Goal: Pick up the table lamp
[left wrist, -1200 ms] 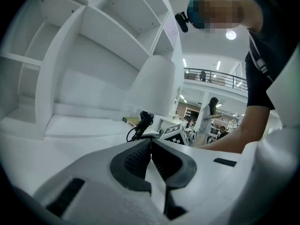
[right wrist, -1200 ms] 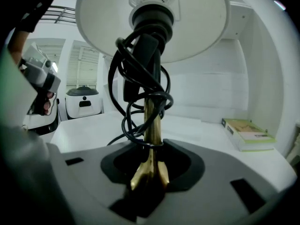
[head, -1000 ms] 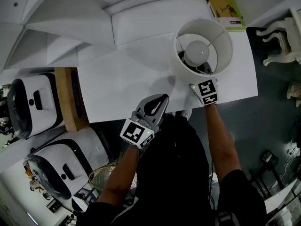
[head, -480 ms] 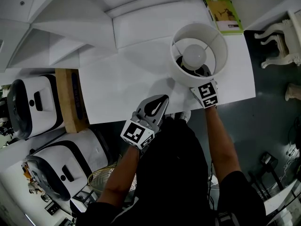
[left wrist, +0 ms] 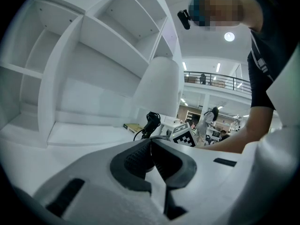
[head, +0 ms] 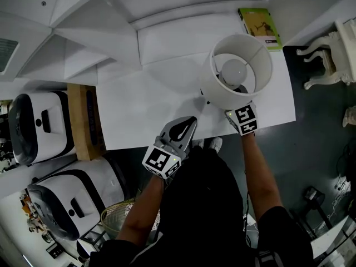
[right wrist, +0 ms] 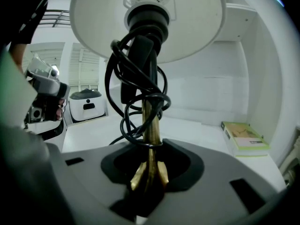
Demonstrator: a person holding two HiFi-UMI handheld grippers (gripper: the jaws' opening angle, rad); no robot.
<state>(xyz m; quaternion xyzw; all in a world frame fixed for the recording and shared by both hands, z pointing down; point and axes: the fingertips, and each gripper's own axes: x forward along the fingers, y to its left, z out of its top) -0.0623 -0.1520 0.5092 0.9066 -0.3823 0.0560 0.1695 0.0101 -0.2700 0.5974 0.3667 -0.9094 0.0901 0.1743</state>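
There are 1 lamp (head: 240, 68), 1 book (head: 260, 26), 1 table (head: 144, 107), 1 plank (head: 83, 118), 1 basket (head: 118, 209) and 2 white machines (head: 39, 127). There are 2 grippers: 1 left gripper (head: 188, 122), 1 right gripper (right wrist: 149, 172).

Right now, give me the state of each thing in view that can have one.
lamp: upright, held by the right claw
cord: wound round the lamp
right claw: shut on the lamp
left claw: shut, empty
book: closed, lying flat on the table
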